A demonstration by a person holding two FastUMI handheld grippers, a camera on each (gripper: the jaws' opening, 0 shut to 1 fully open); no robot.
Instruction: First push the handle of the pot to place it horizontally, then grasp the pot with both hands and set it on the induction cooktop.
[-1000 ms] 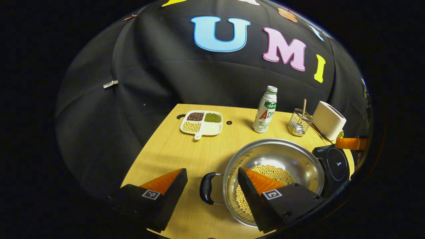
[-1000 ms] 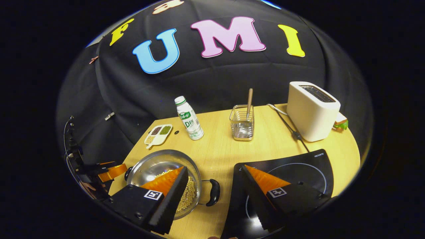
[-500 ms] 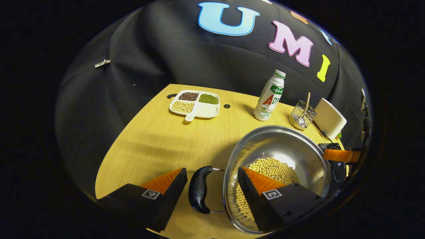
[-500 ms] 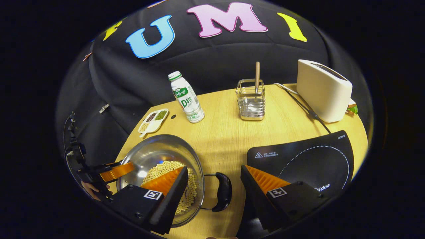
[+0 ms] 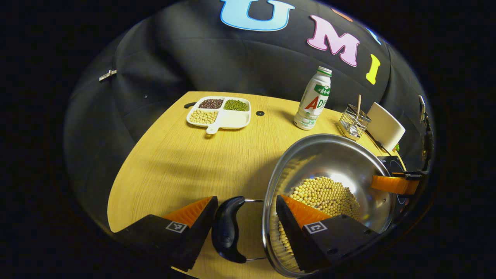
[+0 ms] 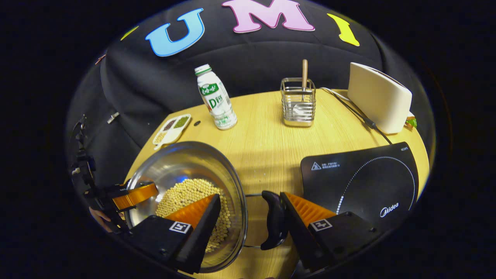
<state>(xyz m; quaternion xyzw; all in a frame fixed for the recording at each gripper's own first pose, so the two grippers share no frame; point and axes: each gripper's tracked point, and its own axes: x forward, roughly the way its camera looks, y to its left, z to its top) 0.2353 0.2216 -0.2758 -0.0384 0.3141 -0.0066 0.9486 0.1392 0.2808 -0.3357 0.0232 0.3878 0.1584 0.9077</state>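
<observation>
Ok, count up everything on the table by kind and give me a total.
Pot: 1
Cooktop: 1
Toaster: 1
Bottle: 1
Wire holder: 1
Divided dish: 1
Total: 6

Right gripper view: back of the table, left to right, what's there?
Divided dish → bottle → wire basket → toaster.
</observation>
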